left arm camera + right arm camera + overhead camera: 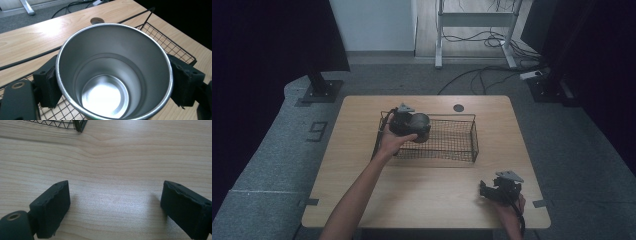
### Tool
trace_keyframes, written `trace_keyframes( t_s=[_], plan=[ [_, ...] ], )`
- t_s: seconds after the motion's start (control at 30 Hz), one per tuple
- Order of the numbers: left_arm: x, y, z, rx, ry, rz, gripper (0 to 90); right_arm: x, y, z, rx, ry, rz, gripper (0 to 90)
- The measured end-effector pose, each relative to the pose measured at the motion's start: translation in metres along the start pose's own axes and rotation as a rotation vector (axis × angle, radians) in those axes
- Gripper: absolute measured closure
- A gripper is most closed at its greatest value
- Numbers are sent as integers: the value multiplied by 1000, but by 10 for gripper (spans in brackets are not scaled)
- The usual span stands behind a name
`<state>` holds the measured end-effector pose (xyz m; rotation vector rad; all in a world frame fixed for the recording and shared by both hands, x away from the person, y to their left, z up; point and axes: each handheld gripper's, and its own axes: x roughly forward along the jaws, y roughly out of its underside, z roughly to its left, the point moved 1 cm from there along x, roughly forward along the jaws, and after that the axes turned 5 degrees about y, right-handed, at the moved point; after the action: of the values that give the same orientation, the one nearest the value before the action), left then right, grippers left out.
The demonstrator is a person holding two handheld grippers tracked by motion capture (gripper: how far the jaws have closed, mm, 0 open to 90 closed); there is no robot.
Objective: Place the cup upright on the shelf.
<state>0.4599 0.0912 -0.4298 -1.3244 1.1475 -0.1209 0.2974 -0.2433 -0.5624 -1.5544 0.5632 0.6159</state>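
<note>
We see a black wire basket (452,140) on the wooden table (362,175), its mesh floor bare to the right. A steel cup (113,72) hangs over the basket's left end, its shiny inside holding nothing. Our left gripper (404,122) clamps the cup, one black pad pressing each side of its wall. Our right gripper (115,206) rests near the table's front right corner, jaws wide apart over bare wood.

From above, the person's left hand (393,142) covers much of the steel cup (419,127), so its lower part can't be made out. In the left gripper view the cup's near rim runs off the bottom edge, and the wire basket (172,46) is cut off at right.
</note>
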Motion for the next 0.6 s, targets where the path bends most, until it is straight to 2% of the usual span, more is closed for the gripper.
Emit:
trace_keyframes(
  t_s=[0.13,0.4,0.6],
  plan=[
    [7,3,1,-1,-4,12,148,0,0,0,0,0,0,88],
    [19,14,8,-38,-13,31,148,0,0,0,0,0,0,88],
    [24,17,10,-45,-13,36,148,0,0,0,0,0,0,88]
  ],
)
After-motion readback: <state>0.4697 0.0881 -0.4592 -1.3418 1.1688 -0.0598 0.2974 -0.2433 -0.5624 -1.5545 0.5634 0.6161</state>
